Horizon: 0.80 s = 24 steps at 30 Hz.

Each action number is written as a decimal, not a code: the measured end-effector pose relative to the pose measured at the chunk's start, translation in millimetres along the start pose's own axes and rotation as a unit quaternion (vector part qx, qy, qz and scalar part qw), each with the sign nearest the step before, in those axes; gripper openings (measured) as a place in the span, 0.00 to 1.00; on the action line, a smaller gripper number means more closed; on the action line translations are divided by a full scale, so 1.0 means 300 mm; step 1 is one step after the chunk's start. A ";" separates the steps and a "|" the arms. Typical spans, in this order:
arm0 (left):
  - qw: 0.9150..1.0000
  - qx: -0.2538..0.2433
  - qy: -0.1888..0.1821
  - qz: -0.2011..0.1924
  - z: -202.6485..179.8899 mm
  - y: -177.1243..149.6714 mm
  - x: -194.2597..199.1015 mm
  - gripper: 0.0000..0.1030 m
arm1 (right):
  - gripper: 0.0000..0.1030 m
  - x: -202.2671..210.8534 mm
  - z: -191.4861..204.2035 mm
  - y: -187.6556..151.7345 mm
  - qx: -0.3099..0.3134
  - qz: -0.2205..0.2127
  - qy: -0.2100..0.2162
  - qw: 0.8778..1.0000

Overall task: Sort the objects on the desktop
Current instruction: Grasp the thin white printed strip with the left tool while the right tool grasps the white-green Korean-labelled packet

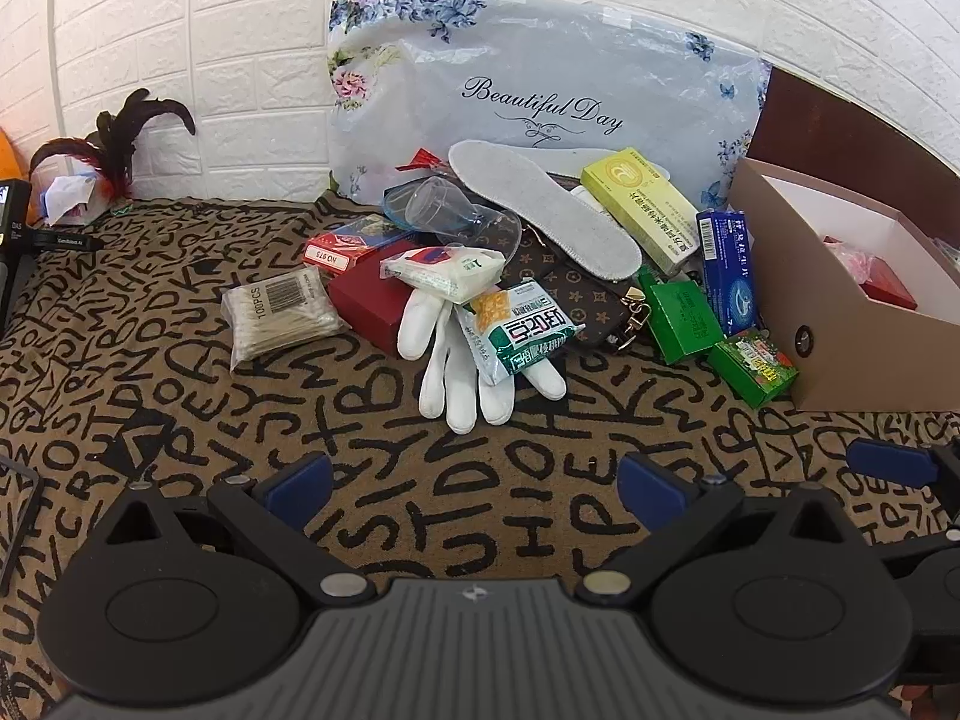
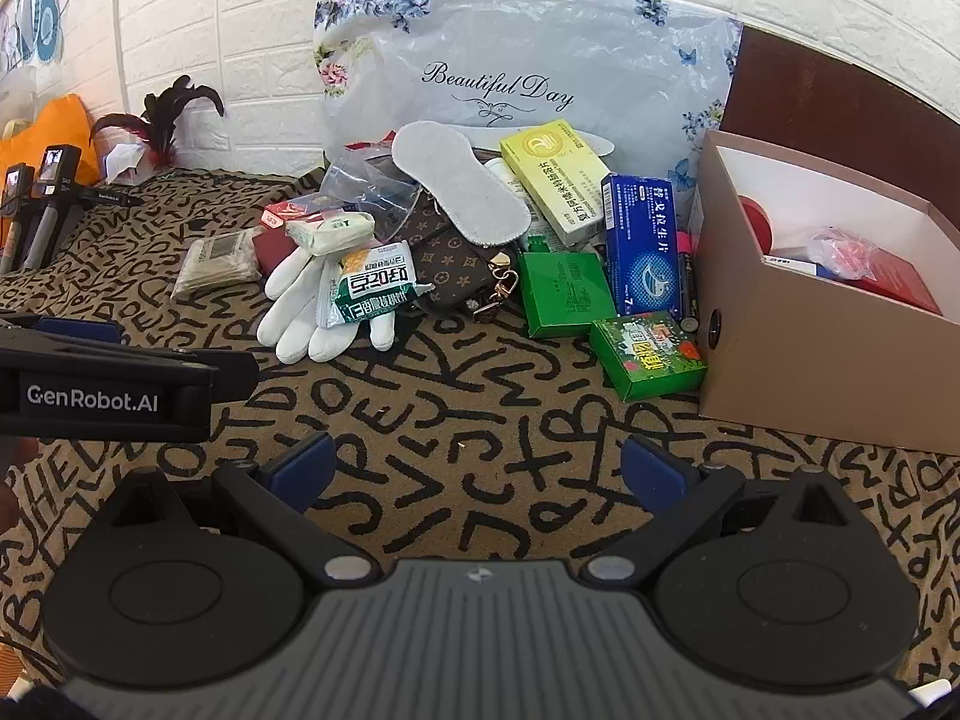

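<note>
A pile of small items lies on the letter-patterned cloth: white gloves (image 1: 465,354), a green snack packet (image 1: 522,333), a cotton swab pack (image 1: 279,315), a grey insole (image 1: 540,204), a yellow box (image 1: 639,207), a blue box (image 1: 729,267) and green boxes (image 1: 753,366). The pile also shows in the right wrist view, with the gloves (image 2: 312,306) and green box (image 2: 648,354). My left gripper (image 1: 474,483) is open and empty, well short of the gloves. My right gripper (image 2: 477,471) is open and empty, in front of the green boxes.
An open cardboard box (image 2: 798,360) holding red items stands at the right. A floral plastic bag (image 2: 528,72) leans on the brick wall behind the pile. Dark feathers (image 1: 120,138) and camera stands (image 2: 42,192) are at the far left. The left gripper's body (image 2: 108,390) is at the right view's left edge.
</note>
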State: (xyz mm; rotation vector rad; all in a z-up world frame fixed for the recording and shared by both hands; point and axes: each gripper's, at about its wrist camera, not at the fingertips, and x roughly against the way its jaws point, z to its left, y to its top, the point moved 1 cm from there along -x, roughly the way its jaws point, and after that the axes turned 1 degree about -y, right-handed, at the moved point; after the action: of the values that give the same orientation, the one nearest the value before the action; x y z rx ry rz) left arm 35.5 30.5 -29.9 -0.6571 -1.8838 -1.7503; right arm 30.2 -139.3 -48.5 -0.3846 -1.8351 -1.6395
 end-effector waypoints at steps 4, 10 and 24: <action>1.000 0.005 0.000 0.006 0.013 0.001 -0.020 1.00 | 0.96 -0.022 0.007 0.003 0.001 0.006 0.003 1.000; 1.000 0.010 -0.001 0.013 0.035 -0.003 -0.055 1.00 | 0.96 -0.062 0.023 0.009 0.006 0.014 0.008 1.000; 0.997 0.050 -0.060 0.003 0.161 0.071 -0.186 0.98 | 0.95 -0.217 0.093 0.059 0.054 -0.013 0.077 0.996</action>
State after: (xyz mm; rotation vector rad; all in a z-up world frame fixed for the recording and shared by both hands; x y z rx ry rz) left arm 90.9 78.8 -52.5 -0.7431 -2.0338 -1.6334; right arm 82.6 -96.6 -76.4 -0.1835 -1.8093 -1.5348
